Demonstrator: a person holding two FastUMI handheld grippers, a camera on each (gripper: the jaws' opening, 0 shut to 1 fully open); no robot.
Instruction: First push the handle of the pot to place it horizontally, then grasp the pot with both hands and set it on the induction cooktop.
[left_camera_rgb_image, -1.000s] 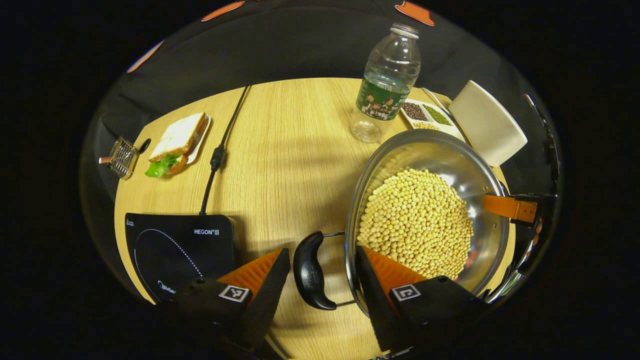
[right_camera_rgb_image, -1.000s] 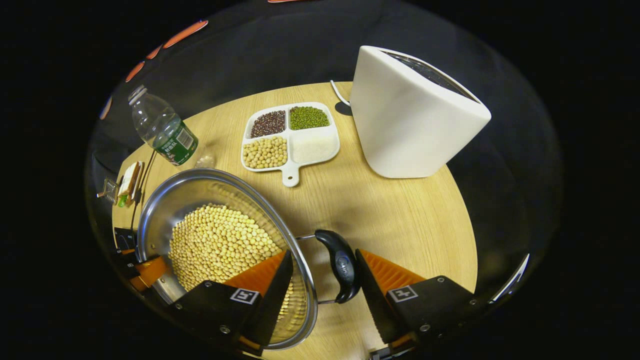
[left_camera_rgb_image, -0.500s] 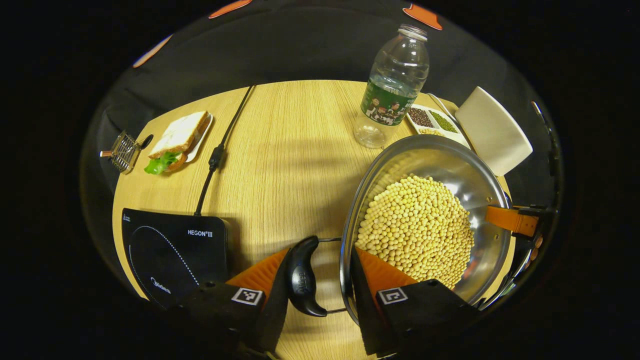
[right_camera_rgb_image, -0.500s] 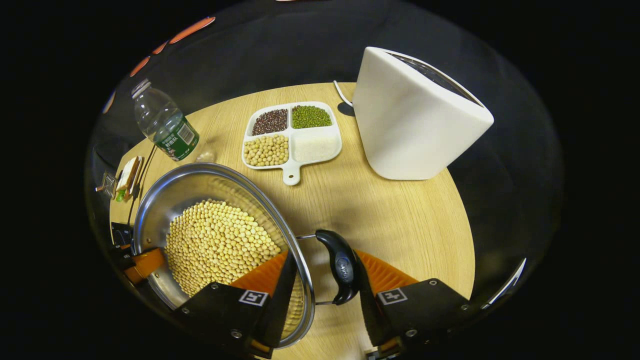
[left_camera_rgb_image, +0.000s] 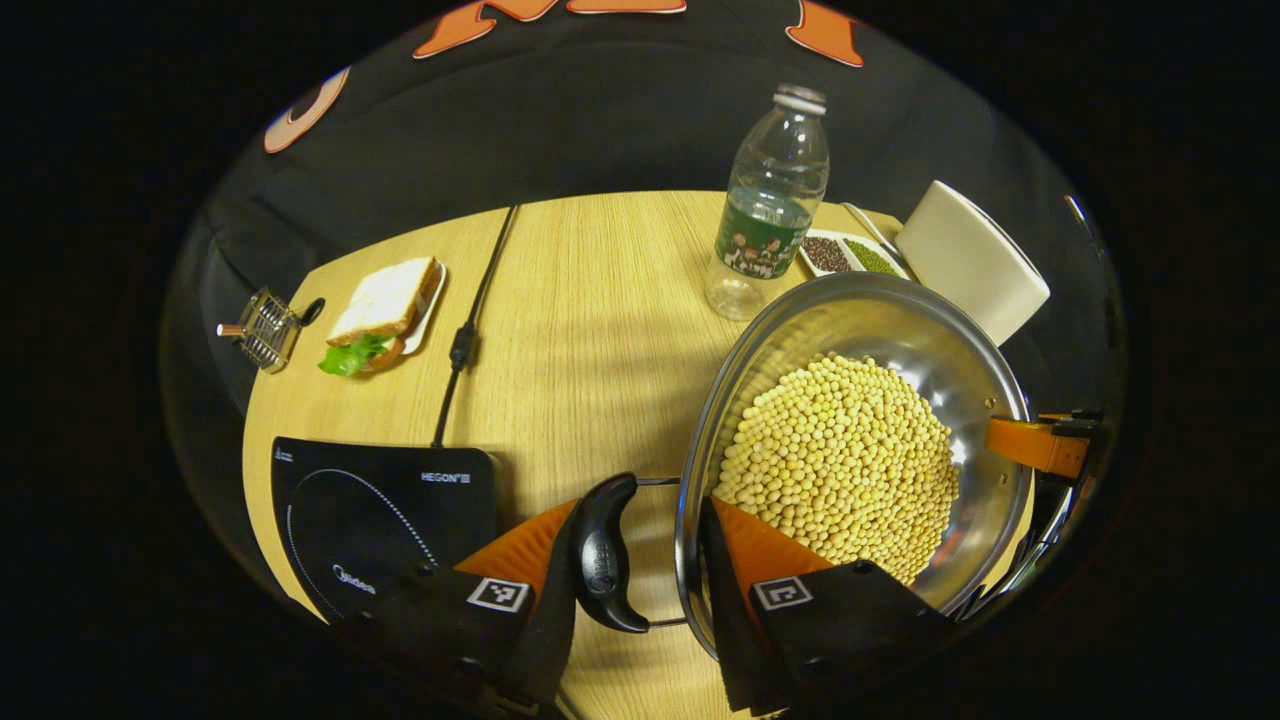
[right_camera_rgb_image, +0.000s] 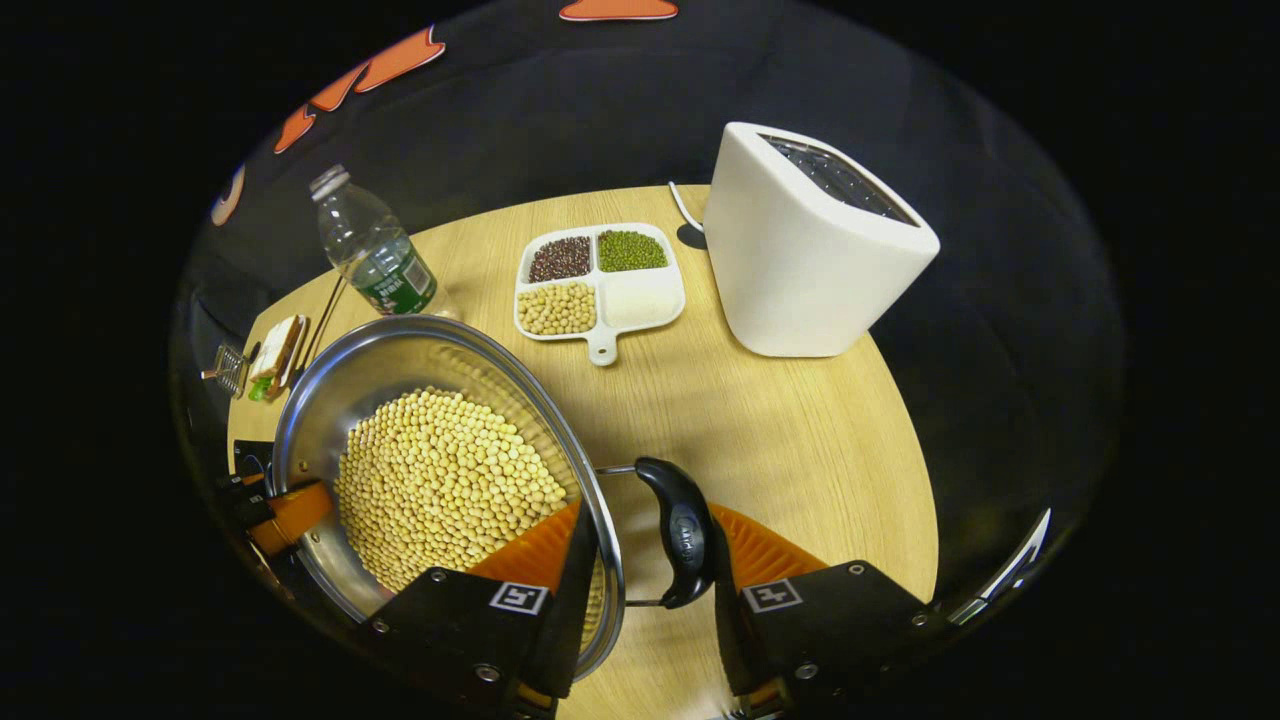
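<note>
Both views look closely down from opposite sides, sharing the pot (left_camera_rgb_image: 860, 400).

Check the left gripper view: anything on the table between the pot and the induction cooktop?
Nothing lies there. In the left gripper view, bare table separates the pot from the induction cooktop, with only the pot's left handle over that gap.

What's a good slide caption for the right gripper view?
Claw clamps pot of soybeans by its side handle.

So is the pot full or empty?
Partly full. Yellow beans cover the bottom of the pot, but its shiny inner wall shows bare above them, well below the rim.
</note>
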